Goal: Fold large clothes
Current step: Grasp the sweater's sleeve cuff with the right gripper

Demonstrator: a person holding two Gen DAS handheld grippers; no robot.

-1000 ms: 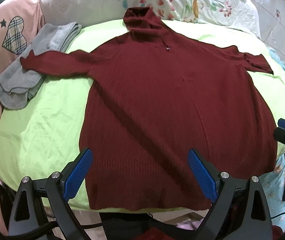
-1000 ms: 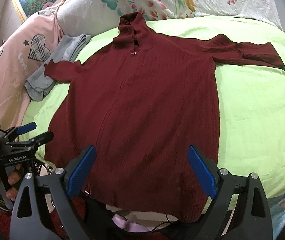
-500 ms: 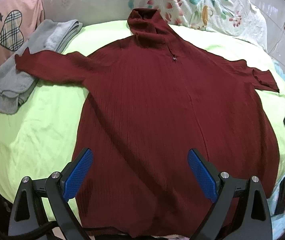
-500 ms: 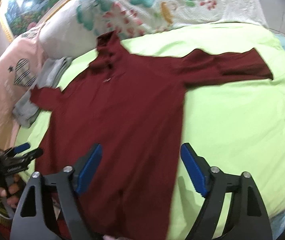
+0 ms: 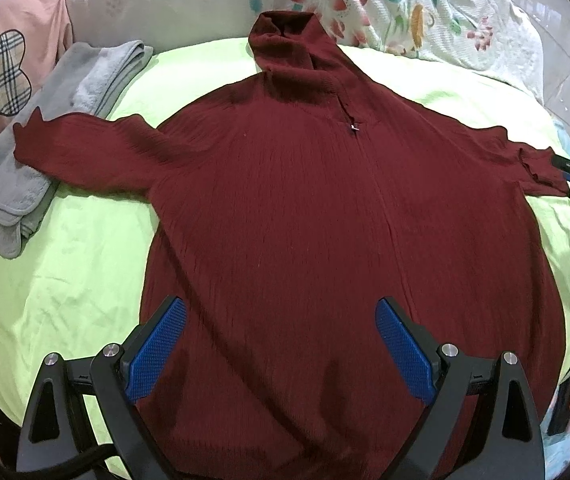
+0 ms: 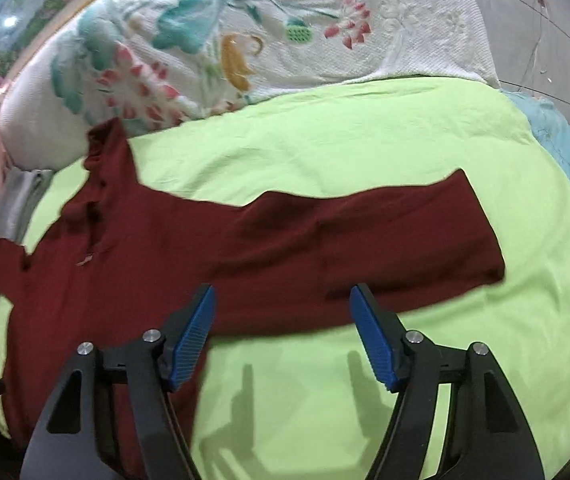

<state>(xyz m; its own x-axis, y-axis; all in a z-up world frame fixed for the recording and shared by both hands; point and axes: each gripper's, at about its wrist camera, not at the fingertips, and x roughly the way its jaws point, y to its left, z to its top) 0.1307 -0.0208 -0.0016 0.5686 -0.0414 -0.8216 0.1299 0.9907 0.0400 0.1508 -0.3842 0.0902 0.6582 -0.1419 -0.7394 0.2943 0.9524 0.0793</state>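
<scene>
Lime-green cotton covers the bed (image 5: 65, 264), and nearly all of it lies under the dark red sweater (image 5: 325, 208), spread flat on its front or back (I cannot tell which), collar toward the flowered pillow (image 5: 385, 4) and both sleeves stretched out sideways. No fold is made yet, so the work looks to be at its first step: picking a sleeve to bring in over the body.

The sweater's right sleeve (image 6: 385, 236) lies straight across the sheet, its cuff well out toward the bed's edge. The right gripper (image 6: 281, 336) hangs just above the underside of that sleeve near the armpit, fingers wide apart and holding nothing. The left gripper (image 5: 281, 344) hovers over the lower middle of the body, also spread open and empty.

The other sleeve's cuff rests on a grey towel (image 5: 25, 168) at the far left.

Next, I judge, the right gripper needs to go out toward the cuff, pinch the knit there, and carry the sleeve across the chest.
</scene>
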